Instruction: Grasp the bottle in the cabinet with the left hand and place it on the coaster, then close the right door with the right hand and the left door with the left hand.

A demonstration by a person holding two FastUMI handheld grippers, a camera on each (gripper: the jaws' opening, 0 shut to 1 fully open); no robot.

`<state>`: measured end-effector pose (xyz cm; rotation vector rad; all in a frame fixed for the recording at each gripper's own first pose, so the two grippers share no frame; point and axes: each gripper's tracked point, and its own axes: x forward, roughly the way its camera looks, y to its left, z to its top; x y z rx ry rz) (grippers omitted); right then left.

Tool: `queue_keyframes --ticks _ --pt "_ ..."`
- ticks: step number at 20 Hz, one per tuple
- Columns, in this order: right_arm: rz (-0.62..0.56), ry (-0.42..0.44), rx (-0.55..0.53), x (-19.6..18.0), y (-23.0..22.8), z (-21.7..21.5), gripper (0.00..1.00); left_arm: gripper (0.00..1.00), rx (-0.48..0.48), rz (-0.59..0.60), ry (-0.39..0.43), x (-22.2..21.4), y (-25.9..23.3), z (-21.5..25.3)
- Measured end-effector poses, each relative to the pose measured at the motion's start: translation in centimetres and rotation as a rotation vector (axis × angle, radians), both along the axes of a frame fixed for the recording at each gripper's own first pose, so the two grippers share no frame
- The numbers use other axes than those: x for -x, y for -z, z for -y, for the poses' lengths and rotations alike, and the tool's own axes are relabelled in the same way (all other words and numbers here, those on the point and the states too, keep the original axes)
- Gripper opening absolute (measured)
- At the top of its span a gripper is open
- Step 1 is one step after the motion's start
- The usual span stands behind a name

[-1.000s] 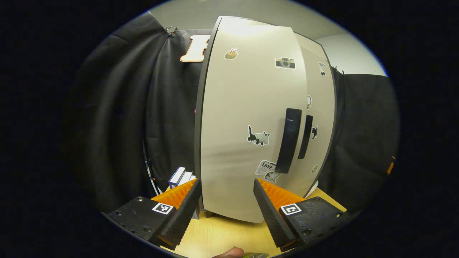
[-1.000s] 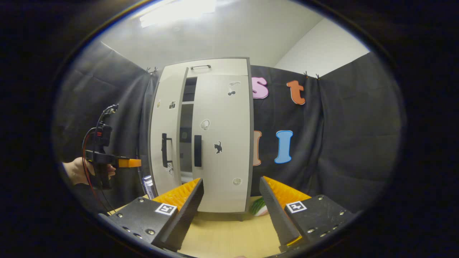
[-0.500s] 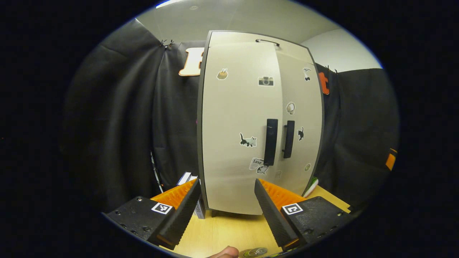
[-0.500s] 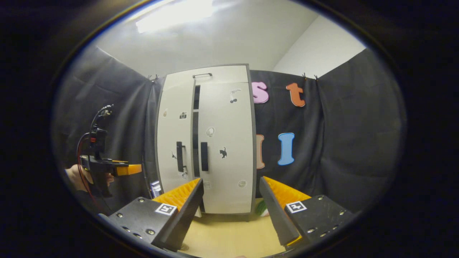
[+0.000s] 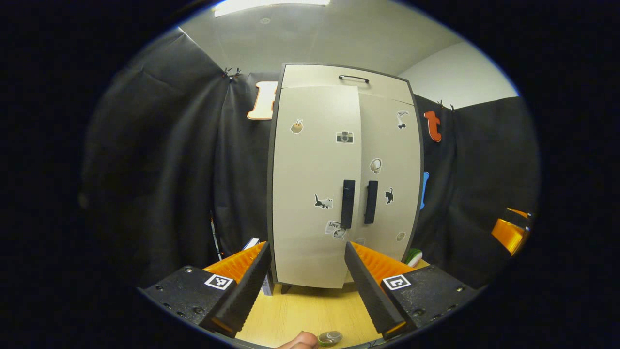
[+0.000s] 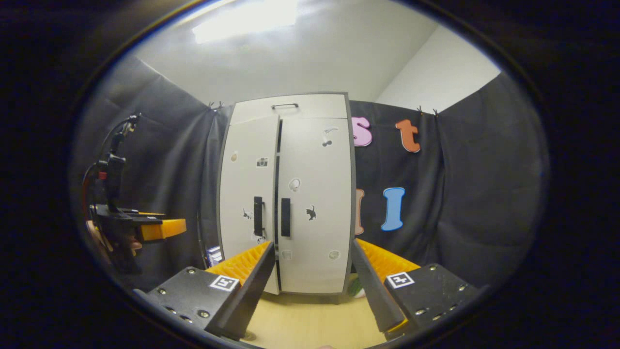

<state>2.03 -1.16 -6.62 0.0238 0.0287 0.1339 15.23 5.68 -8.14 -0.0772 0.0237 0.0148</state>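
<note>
Cabinet (image 5: 339, 184) upright, doors facing tools.

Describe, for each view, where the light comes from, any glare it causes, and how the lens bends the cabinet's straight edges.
Left gripper view: a ceiling light at the top edge, no strong glare, and the cabinet bulges outward. Right gripper view: the ceiling light blooms into a washed-out patch, and the cabinet's sides bow too.

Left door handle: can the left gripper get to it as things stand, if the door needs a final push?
Probably yes. The left gripper is open and faces the cabinet, and the left door handle shows just above and between its fingers with nothing across the path. The left door looks nearly shut.
</note>
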Motion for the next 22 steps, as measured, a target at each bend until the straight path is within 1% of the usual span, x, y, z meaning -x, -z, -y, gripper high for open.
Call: queue_keyframes --ticks 1,2,3,4,5,6,7,9,11,15,16,17,18,20,21,22 --pt "-0.01 -0.016 0.007 0.0 0.5 -1.1 0.95 0.96 -0.003 0.007 0.01 -0.1 -0.1 0.2" --pt "-0.023 -0.031 0.01 0.0 0.9 -1.8 0.92 0.93 -0.01 0.01 0.014 -0.1 -0.2 0.3" --pt "-0.031 -0.048 0.004 0.1 1.3 -2.6 0.92 0.96 -0.02 0.01 0.013 0.0 0.0 0.2" --pt "-0.038 -0.064 -0.007 0.1 1.5 -3.3 0.92 0.96 -0.033 0.009 0.009 0.1 0.0 0.0" --pt "-0.041 -0.071 -0.019 -0.2 1.5 -3.5 0.95 0.96 -0.045 0.007 0.005 0.1 0.0 -0.2" --pt "-0.041 -0.072 -0.027 -0.4 1.4 -3.6 0.95 0.93 -0.058 0.005 0.006 0.2 0.1 -0.2" --pt "-0.034 -0.071 -0.029 -0.6 1.3 -3.7 0.95 0.96 -0.067 0.005 0.005 0.3 0.1 -0.4" --pt "-0.019 -0.07 -0.029 -0.5 0.9 -4.0 0.95 0.96 -0.078 0.01 0.009 0.2 0.0 -0.4" --pt "-0.006 -0.086 -0.046 -0.5 0.3 -4.4 0.95 0.96 -0.086 0.011 0.014 0.1 -0.2 -0.5" --pt "0.033 -0.078 -0.047 -1.1 -0.8 -4.2 0.95 0.96 -0.072 -0.002 0.043 0.1 -0.2 0.3" --pt "0.029 -0.077 -0.039 -1.5 -0.7 -4.3 0.92 0.96 -0.08 0.002 0.046 0.1 -0.2 0.2" --pt "0.017 -0.072 -0.029 -2.0 -0.3 -4.3 0.95 0.93 -0.086 0.008 0.042 0.0 -0.3 0.0" --pt "0.007 -0.064 -0.021 -2.3 0.1 -4.1 0.95 0.96 -0.09 0.015 0.041 -0.2 -0.4 0.0" --pt "-0.005 -0.039 -0.009 -2.9 0.6 -3.7 0.95 0.96 -0.089 0.029 0.05 -0.4 -0.5 0.2" --pt "-0.011 -0.027 -0.006 -3.1 0.9 -3.6 0.92 0.96 -0.087 0.034 0.057 -0.7 -0.7 0.3" --pt "-0.015 -0.018 -0.006 -3.3 0.9 -3.5 0.92 0.96 -0.088 0.037 0.061 -0.9 -0.8 0.3"
